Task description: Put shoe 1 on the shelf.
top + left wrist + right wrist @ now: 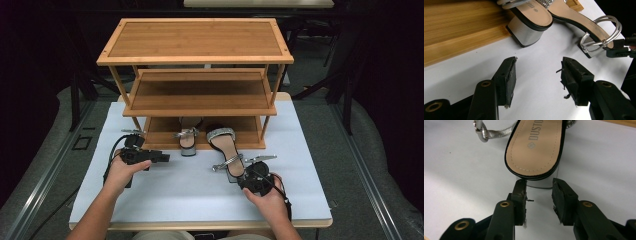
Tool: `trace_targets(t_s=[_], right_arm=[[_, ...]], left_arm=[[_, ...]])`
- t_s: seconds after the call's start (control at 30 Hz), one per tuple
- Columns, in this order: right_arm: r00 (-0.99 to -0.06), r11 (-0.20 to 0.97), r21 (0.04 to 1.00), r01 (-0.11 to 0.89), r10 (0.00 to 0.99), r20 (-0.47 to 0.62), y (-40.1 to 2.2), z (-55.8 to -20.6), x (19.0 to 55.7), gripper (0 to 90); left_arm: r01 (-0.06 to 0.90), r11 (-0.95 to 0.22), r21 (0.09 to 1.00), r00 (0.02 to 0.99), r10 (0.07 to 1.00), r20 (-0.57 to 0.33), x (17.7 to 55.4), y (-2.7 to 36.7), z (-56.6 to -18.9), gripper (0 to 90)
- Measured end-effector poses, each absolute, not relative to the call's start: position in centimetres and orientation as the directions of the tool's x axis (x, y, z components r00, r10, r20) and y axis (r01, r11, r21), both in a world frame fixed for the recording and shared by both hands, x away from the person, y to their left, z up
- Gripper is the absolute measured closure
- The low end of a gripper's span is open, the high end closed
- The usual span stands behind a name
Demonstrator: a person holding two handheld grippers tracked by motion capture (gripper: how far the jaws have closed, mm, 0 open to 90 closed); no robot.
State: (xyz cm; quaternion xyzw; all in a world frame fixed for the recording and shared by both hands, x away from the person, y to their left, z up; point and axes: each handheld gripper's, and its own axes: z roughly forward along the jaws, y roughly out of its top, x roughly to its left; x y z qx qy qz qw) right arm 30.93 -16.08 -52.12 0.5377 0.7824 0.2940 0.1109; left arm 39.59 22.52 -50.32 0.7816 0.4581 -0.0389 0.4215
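A silver-strapped sandal (226, 146) with a tan insole (536, 147) lies on the white table (175, 195), its toe on the rack's bottom shelf. My right gripper (539, 186) is shut on its silver block heel (541, 184), one pad on each side; from above the right gripper (241, 175) sits at the sandal's near end. The matching sandal (188, 140) rests on the bottom shelf, heel (526, 32) hanging over the shelf edge. My left gripper (537, 72) stands open over bare table, nothing between its pads, left of that sandal (531, 15). In the high view the left gripper (162, 157) points right.
A three-tier bamboo shoe rack (195, 60) stands at the table's far side; its top and middle shelves carry nothing. The gripped sandal's loose ankle strap (496, 132) lies to its left. White tabletop stretches between my hands and along the front edge.
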Motion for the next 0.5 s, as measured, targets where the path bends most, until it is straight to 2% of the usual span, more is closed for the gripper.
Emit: trace_targets(t_s=[0.03,0.1,0.17,0.2,0.27,0.4,0.5], right_arm=[[-0.401,0.249,0.580,0.775,0.904,0.147,-16.0,-52.1,30.9,62.3],[-0.436,0.271,0.572,0.774,0.884,0.171,-15.8,-52.5,31.1,52.1],[-0.472,0.311,0.565,0.764,0.866,0.162,-15.5,-52.9,31.2,51.0],[-0.478,0.332,0.571,0.751,0.869,0.123,-15.2,-53.2,31.2,50.3],[-0.466,0.336,0.588,0.736,0.881,0.079,-14.9,-53.4,31.2,50.4],[-0.493,0.333,0.596,0.731,0.861,0.123,-15.1,-53.4,31.6,48.9],[-0.495,0.334,0.607,0.721,0.862,0.114,-14.8,-53.3,31.5,46.8]], left_arm=[[0.749,-0.224,0.623,0.576,0.684,-0.448,39.6,22.5,-50.3,46.0],[0.749,-0.225,0.623,0.577,0.683,-0.448,39.6,22.5,-50.3,46.0],[0.750,-0.224,0.622,0.577,0.682,-0.449,39.5,22.4,-50.3,46.0],[0.750,-0.228,0.622,0.578,0.682,-0.448,39.5,22.4,-50.3,46.0],[0.750,-0.225,0.622,0.577,0.682,-0.449,39.5,22.4,-50.3,46.0],[0.751,-0.225,0.621,0.576,0.684,-0.448,39.6,22.5,-50.4,46.0],[0.752,-0.224,0.620,0.574,0.686,-0.448,39.6,22.5,-50.4,46.0]])
